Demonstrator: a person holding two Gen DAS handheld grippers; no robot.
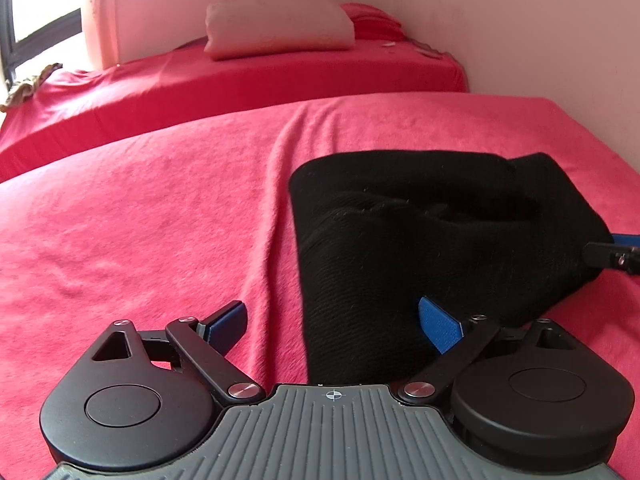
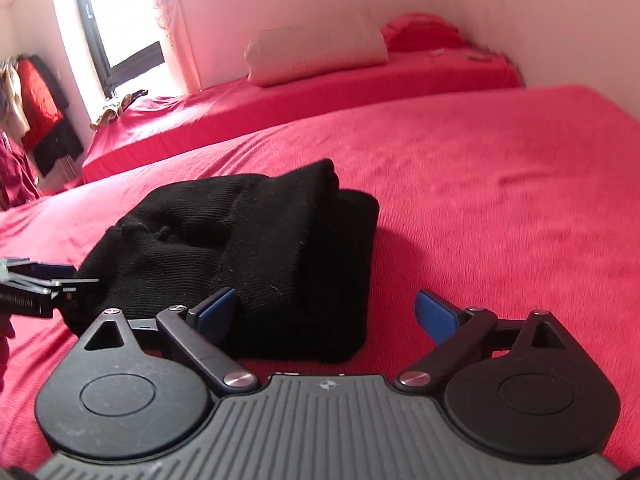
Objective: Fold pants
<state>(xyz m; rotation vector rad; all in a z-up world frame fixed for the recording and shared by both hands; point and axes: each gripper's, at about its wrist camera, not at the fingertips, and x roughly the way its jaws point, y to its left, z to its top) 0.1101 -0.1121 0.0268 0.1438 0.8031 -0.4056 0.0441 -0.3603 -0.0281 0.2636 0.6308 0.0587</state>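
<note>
The black pants (image 1: 432,240) lie folded in a thick bundle on the red bed cover (image 1: 140,220). My left gripper (image 1: 336,324) is open, its jaws wide apart over the bundle's near left corner, holding nothing. The pants also show in the right wrist view (image 2: 256,256). My right gripper (image 2: 328,316) is open over the bundle's near right corner, holding nothing. Each gripper's tip shows at the edge of the other's view: the right one in the left wrist view (image 1: 612,254), the left one in the right wrist view (image 2: 44,280).
A second red-covered bed (image 1: 240,76) stands behind, with a pale pillow (image 1: 276,30) and folded red cloth (image 1: 372,20). A window (image 2: 120,32) is at the far left. Clothes (image 2: 36,112) hang at the left. Walls bound the back and right.
</note>
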